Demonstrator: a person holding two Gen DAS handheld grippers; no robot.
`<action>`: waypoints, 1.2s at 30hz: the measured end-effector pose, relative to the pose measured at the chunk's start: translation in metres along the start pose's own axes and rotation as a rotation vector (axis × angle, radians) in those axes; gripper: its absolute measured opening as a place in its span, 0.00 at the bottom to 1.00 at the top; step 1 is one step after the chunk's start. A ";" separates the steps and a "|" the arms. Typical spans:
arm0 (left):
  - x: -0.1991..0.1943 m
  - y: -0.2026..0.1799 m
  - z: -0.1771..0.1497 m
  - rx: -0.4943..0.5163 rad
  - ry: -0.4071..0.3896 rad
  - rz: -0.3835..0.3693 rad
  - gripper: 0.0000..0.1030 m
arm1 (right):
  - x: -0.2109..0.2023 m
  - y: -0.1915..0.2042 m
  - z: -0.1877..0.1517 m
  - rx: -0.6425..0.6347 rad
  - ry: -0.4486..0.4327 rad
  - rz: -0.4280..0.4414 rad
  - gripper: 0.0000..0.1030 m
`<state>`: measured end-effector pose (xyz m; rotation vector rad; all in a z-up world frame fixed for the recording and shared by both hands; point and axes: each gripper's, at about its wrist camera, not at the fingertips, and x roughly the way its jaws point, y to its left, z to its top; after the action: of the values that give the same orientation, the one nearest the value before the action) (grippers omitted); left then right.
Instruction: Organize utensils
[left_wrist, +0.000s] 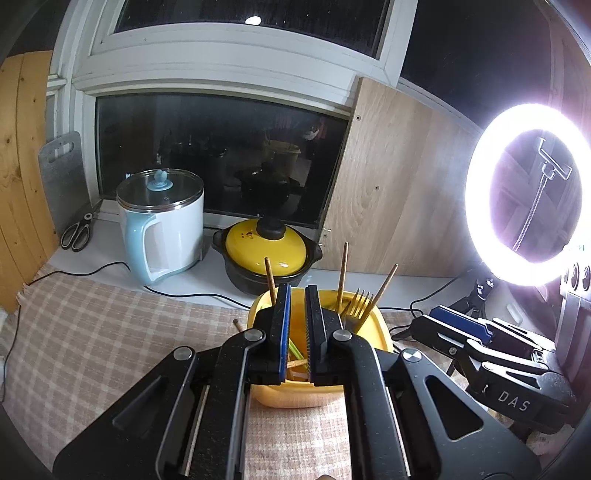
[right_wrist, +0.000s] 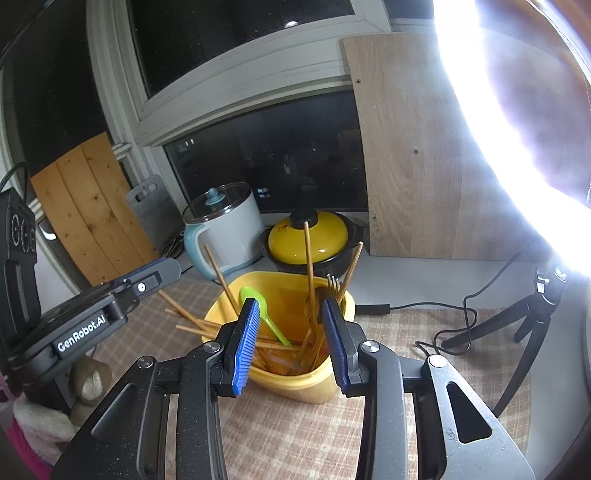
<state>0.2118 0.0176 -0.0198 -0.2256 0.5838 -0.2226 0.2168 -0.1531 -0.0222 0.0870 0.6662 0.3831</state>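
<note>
Left wrist view: left gripper (left_wrist: 297, 325) over the yellow container (left_wrist: 376, 325), jaws drawn close with a narrow gap, nothing clamped between them. Container on checked cloth (left_wrist: 110, 332), holding wooden chopsticks (left_wrist: 343, 273) upright and leaning, plus a gold fork (left_wrist: 357, 304) at the right side. One chopstick end (left_wrist: 237, 324) on the cloth just left of the container. Behind: white-and-blue kettle (left_wrist: 166, 229), yellow-lidded pot (left_wrist: 267, 254), scissors (left_wrist: 77, 232), grey cutting board (left_wrist: 62, 173), ring light (left_wrist: 476, 206) at right. Right gripper (left_wrist: 461, 325) in view at right edge, state not readable from here. Right wrist view: right gripper (right_wrist: 290, 336) above the same container (right_wrist: 295, 380), jaws spread wide, released, holding nothing. Inside: green spoon (right_wrist: 258, 306), chopsticks (right_wrist: 309, 266), fork (right_wrist: 334, 284) against the far right wall. Several loose chopsticks (right_wrist: 181, 314) lying on the cloth just left of the container. Left gripper (right_wrist: 147, 280) at left, tripod (right_wrist: 532, 317) at right.
</note>
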 end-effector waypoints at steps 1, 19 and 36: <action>-0.003 0.000 0.000 0.001 -0.001 0.001 0.04 | -0.002 0.000 -0.001 0.003 -0.001 0.001 0.33; -0.072 -0.016 -0.023 0.080 -0.026 0.042 0.69 | -0.060 0.003 -0.024 0.025 -0.049 -0.011 0.33; -0.092 -0.031 -0.052 0.117 0.044 0.109 0.80 | -0.098 0.002 -0.048 0.030 -0.098 -0.088 0.68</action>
<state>0.1031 0.0053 -0.0064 -0.0756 0.6231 -0.1563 0.1163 -0.1897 -0.0021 0.1038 0.5773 0.2826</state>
